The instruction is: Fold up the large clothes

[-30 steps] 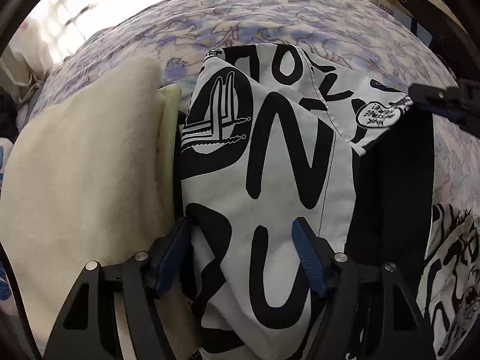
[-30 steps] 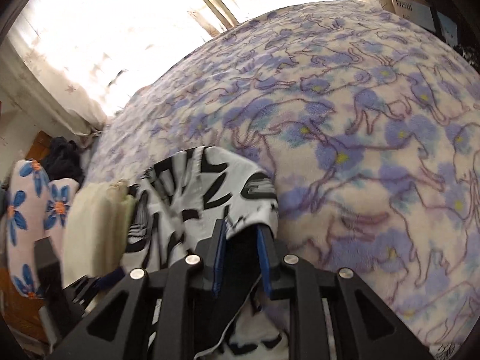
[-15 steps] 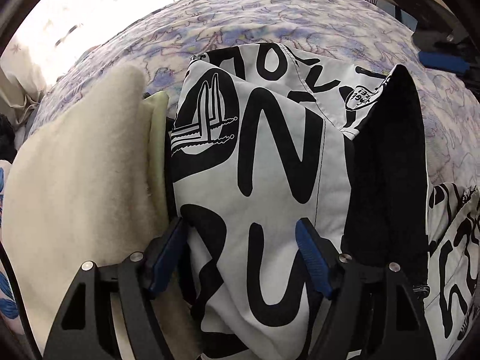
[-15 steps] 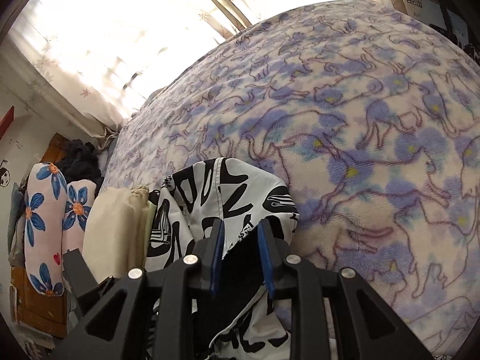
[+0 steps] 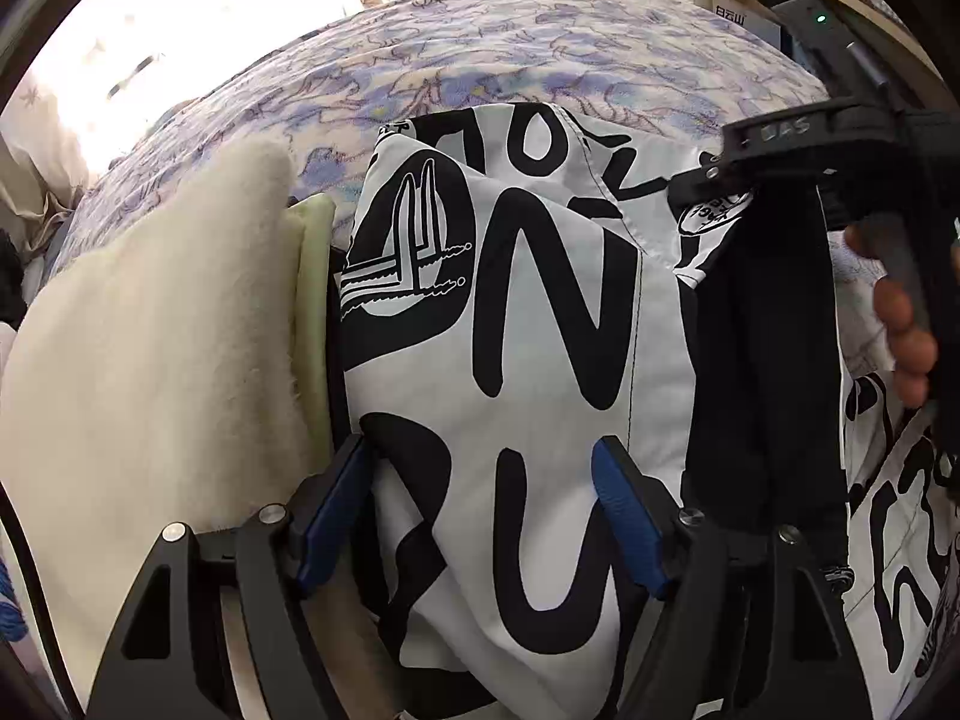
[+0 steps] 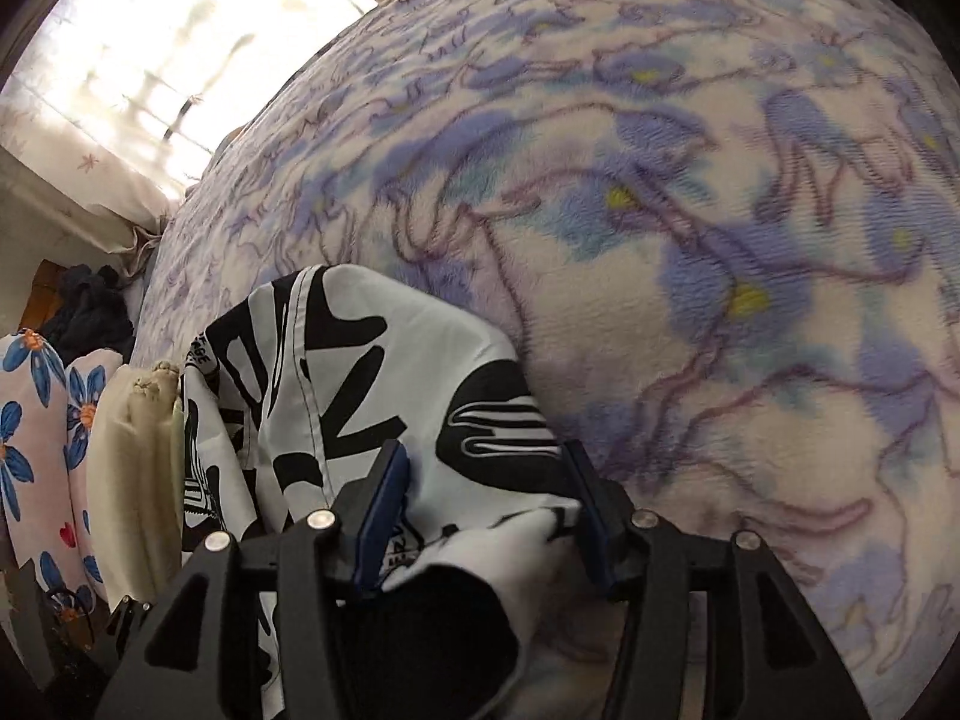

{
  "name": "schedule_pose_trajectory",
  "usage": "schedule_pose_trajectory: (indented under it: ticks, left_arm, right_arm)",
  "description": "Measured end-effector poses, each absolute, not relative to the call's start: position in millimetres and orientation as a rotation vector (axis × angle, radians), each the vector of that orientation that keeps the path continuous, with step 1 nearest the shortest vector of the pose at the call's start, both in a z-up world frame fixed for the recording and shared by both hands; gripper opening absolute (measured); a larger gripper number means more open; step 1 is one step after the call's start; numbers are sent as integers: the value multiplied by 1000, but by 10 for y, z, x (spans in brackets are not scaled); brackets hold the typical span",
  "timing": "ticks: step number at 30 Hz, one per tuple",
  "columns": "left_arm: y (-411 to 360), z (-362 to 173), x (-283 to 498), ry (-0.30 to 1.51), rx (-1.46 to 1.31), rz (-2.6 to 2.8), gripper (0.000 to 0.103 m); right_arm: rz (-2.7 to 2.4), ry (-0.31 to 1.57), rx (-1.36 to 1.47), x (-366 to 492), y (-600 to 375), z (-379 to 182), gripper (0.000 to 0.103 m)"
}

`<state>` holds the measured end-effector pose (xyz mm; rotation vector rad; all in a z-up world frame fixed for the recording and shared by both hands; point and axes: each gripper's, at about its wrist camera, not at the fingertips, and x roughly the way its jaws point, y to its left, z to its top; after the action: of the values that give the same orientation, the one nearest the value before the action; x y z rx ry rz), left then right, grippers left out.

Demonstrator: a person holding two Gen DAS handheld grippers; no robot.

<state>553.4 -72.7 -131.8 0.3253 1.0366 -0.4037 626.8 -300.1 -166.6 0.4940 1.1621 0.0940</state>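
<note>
A white garment with big black letters (image 5: 540,300) lies folded on the bed, with its black lining (image 5: 762,360) showing along the right side. My left gripper (image 5: 480,510) is wide open low over the garment's near end, cloth lying between its blue pads (image 5: 624,516). My right gripper (image 6: 486,510) is opening; the garment's corner (image 6: 456,396) lies loose between its parted jaws, untouched by the pads. In the left wrist view the right gripper (image 5: 720,168) hovers at the garment's far right corner, a hand (image 5: 900,324) on its handle.
A fleece blanket with purple-blue flowers (image 6: 720,240) covers the bed. A cream folded blanket (image 5: 150,360) lies against the garment's left edge. Flowered pillows (image 6: 36,450) and dark clothes (image 6: 90,306) sit at the left. A shelf with devices (image 5: 810,18) stands at the far right.
The right gripper's jaws have spread and let go of the garment corner, and it has sunk closer to the bed. The left gripper has stayed put, still wide open.
</note>
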Motion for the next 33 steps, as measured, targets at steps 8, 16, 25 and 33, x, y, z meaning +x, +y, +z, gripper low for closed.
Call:
schedule_pose_trajectory:
  ticks: [8, 16, 25, 33]
  left_arm:
    - [-608, -1168, 5446, 1015, 250, -422, 74]
    - [-65, -689, 4795, 926, 131, -442, 74]
    - [612, -569, 3756, 931, 97, -461, 74]
    - [671, -632, 2989, 985, 114, -524, 74]
  right_arm:
    - [251, 944, 276, 5884, -2556, -1014, 5]
    - [537, 647, -94, 4339, -1966, -135, 6]
    - [536, 530, -584, 2495, -1574, -497, 10]
    - [359, 687, -569, 2005, -1828, -957, 11]
